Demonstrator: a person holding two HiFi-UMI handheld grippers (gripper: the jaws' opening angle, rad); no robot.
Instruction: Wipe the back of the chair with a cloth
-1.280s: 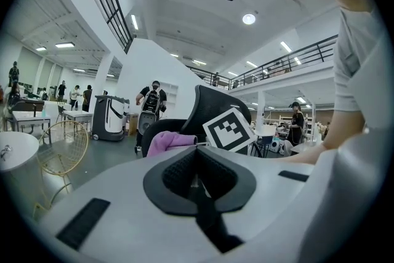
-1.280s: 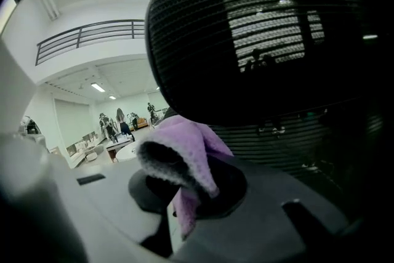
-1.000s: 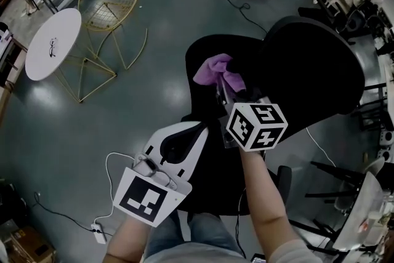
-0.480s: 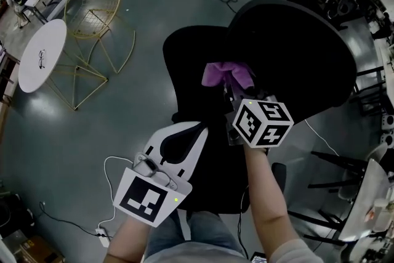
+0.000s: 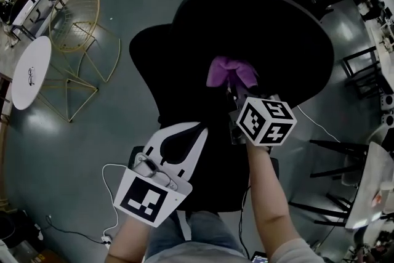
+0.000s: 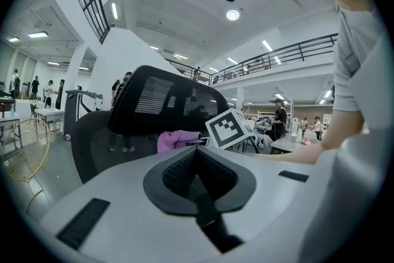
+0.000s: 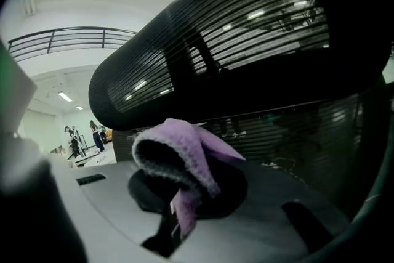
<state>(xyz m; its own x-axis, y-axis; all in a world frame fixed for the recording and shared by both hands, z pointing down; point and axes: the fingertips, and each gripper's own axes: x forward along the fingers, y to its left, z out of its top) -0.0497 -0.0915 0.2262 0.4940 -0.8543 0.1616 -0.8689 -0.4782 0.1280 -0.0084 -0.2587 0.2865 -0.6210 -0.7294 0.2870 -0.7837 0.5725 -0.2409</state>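
Cloth [image 5: 231,72], purple and bunched, is gripped by a fold in the right gripper [image 5: 236,93], whose jaws are closed on it. It is held against or just beside the black mesh chair back [image 5: 277,28]; contact cannot be confirmed. Wiping is judged to be under way, with most of the back left to cover, since no wiped area can be told apart. The left gripper [image 5: 182,140] is held low over the seat, jaws drawn together on nothing. No container is seen.
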